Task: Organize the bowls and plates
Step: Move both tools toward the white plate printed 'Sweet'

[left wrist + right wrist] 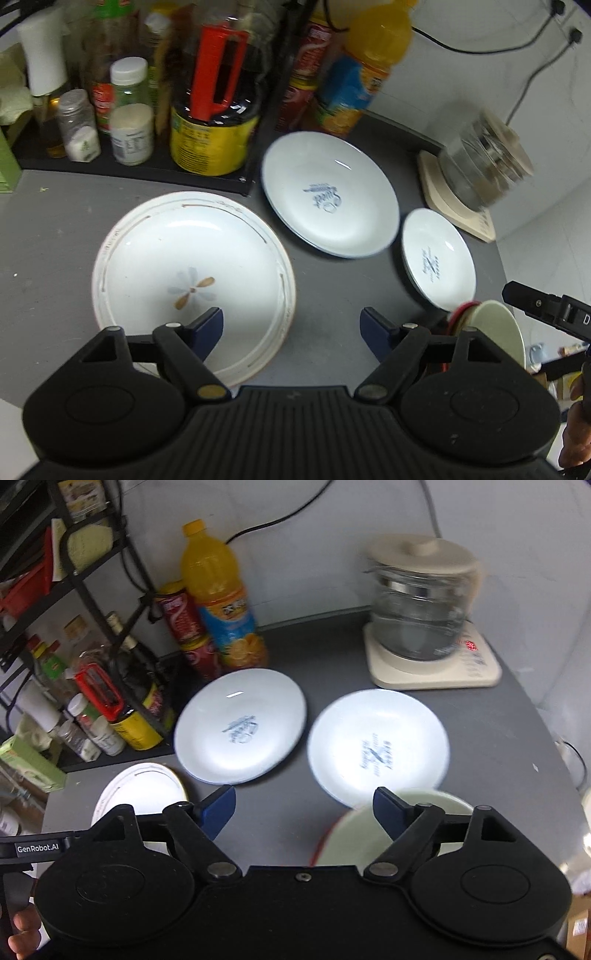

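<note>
Plates lie across the grey desk (55, 229), each flat and apart from the others: a flower-patterned plate (192, 284) at about nine o'clock in the left wrist view, a blue-rimmed plate with a blue logo (330, 194) at twelve o'clock, and a smaller blue-print plate (437, 258) at two o'clock. A cream bowl with a red rim (491, 328) sits at the desk's near edge, just beside the smaller plate. The left gripper (291, 325) hovers with its jaws wide and empty, one blue fingertip above the flowered plate's near rim. The right gripper (304, 805) also has its jaws wide and empty, one fingertip over the bowl's rim. At twelve o'clock behind the logo plate stand an orange juice bottle (218, 594) and a red can (184, 620); a glass kettle (421, 602) on its cream base occupies one o'clock, and a rack of condiment bottles (129, 110) fills ten o'clock.
</note>
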The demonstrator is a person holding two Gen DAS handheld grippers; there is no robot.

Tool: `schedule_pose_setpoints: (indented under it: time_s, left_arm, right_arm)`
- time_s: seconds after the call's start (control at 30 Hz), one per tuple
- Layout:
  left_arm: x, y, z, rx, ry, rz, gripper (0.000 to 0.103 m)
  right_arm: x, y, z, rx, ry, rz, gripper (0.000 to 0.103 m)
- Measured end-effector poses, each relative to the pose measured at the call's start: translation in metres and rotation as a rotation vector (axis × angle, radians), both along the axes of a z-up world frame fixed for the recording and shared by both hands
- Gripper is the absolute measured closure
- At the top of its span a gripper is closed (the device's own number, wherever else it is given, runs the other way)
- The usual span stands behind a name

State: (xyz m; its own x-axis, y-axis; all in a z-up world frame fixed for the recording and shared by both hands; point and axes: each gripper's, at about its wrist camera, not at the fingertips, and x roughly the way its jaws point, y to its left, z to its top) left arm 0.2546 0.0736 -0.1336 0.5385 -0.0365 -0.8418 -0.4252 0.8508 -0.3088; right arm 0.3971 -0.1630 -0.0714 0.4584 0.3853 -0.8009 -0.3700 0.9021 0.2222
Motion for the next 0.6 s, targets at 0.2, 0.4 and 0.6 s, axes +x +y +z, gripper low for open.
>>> schedule_pose_setpoints:
  time_s: [0.2,0.4,0.6]
  left_arm:
    - [0.011,-0.002,0.005,0.028,0.010,0.092,0.023]
    - [0.025,-0.013,0.006,0.040,0.019,0.168,0.023]
    - [0.037,-0.027,0.003,0.053,0.030,0.244,0.023]
  right_arm:
    - [0.029,0.011,-0.007,0.019,0.024,0.093,0.020]
    - [0.051,0.024,-0.010,0.024,0.034,0.225,0.015]
    - [0.074,0.032,-0.013,0.015,0.031,0.331,0.014]
